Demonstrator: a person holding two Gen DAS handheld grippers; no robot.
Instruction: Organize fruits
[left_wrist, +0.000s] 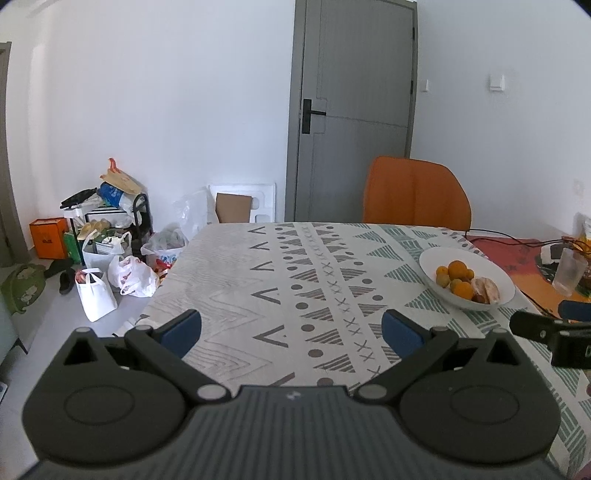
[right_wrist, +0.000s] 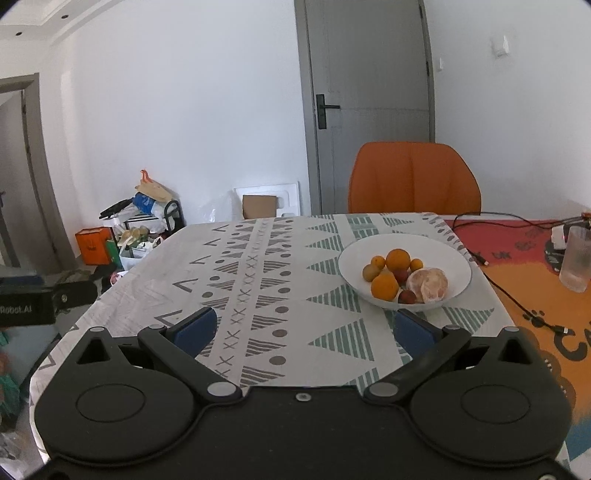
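A white bowl (right_wrist: 454, 254) stands on the patterned tablecloth and holds oranges (right_wrist: 398, 259), small red fruits (right_wrist: 407, 296), a greenish fruit (right_wrist: 369, 272) and a peeled pomelo (right_wrist: 430, 284). The bowl also shows in the left wrist view (left_wrist: 436, 260) at the right. My right gripper (right_wrist: 304, 328) is open and empty, hovering over the cloth just short of the bowl. My left gripper (left_wrist: 291, 330) is open and empty over the cloth, left of the bowl. The right gripper's tip shows at the right edge of the left wrist view (left_wrist: 546, 328).
An orange chair (right_wrist: 413, 177) stands behind the table by a grey door (right_wrist: 369, 92). A clear glass (right_wrist: 578, 258), a black cable (right_wrist: 517, 295) and a charger lie on the orange mat at right. Bags and clutter (left_wrist: 110, 254) cover the floor at left.
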